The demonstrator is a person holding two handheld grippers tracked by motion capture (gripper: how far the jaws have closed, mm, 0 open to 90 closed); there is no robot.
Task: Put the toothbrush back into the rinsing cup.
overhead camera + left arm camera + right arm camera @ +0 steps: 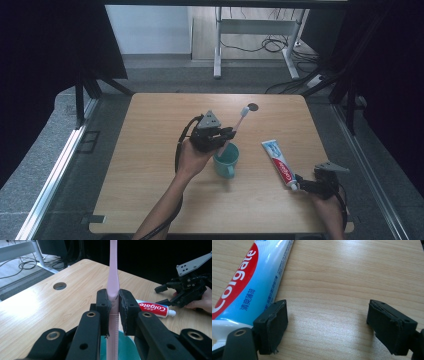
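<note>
- I have the pink toothbrush clamped in my left gripper, jaws pressed tight on its handle just below the neck
- It stands tilted, head up and away from me, with its lower end at the mouth of the teal cup near the middle of the tabletop
- I judge the brush step about half done: it is gripped and over the cup, but not yet let go, so whether it is going in or coming out I cannot tell
- My right gripper rests low at the near right of the tabletop, jaws wide apart and holding nothing
- The toothpaste tube lies flat just beside its one jaw, cap end toward me; I cannot tell whether they touch
- The tube looks untouched, so I reckon it is what remains
</note>
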